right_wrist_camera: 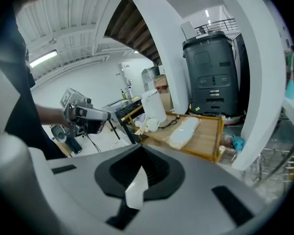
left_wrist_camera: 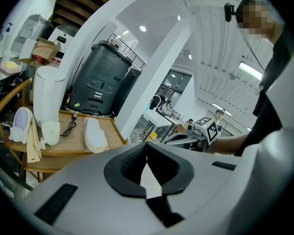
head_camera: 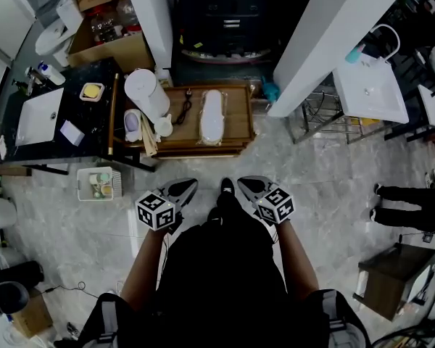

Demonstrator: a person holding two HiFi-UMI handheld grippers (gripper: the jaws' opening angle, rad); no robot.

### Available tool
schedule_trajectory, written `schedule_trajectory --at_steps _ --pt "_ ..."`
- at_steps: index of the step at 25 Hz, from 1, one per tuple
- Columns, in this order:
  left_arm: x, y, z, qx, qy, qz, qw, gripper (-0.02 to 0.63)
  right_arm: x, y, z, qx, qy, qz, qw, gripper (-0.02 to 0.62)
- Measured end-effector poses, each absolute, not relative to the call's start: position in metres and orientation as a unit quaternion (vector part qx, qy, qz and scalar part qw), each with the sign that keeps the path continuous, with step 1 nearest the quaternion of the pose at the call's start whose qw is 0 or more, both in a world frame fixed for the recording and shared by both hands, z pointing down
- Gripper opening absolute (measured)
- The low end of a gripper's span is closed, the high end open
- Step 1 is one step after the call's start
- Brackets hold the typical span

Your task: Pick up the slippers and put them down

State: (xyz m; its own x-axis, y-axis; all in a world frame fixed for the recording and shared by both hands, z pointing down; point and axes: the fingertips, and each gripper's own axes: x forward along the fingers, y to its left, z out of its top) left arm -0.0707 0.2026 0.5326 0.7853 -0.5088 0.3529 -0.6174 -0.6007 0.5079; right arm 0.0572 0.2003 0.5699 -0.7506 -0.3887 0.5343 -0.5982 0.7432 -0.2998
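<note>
A pair of white slippers (head_camera: 212, 116) in a clear wrapper lies on a low wooden table (head_camera: 235, 140) ahead of me. The slippers (left_wrist_camera: 94, 134) show left of centre in the left gripper view, and the slippers (right_wrist_camera: 184, 131) lie right of centre in the right gripper view. My left gripper (head_camera: 181, 189) and right gripper (head_camera: 245, 183) hover side by side over the floor, well short of the table. The jaws of the left gripper (left_wrist_camera: 146, 146) meet with nothing between them. Those of the right gripper (right_wrist_camera: 141, 148) are likewise shut and empty.
A white cylinder appliance (head_camera: 146, 93), a black cable (head_camera: 185, 106) and small cups share the wooden table. A black counter with a sink (head_camera: 40, 114) stands left, with a white basket (head_camera: 98, 183) on the floor below. White pillars (head_camera: 333, 35) flank a dark bin. Someone's legs (head_camera: 409, 205) stand right.
</note>
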Motion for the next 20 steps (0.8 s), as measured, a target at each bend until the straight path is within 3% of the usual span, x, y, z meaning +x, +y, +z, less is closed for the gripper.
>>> schedule_trajectory --at_steps 20 --pt "-0.065 0.101 0.545 0.850 -0.389 0.095 0.342 0.012 0.064 0.083 0.589 0.204 -0.921 0.230 0.237 0.008"
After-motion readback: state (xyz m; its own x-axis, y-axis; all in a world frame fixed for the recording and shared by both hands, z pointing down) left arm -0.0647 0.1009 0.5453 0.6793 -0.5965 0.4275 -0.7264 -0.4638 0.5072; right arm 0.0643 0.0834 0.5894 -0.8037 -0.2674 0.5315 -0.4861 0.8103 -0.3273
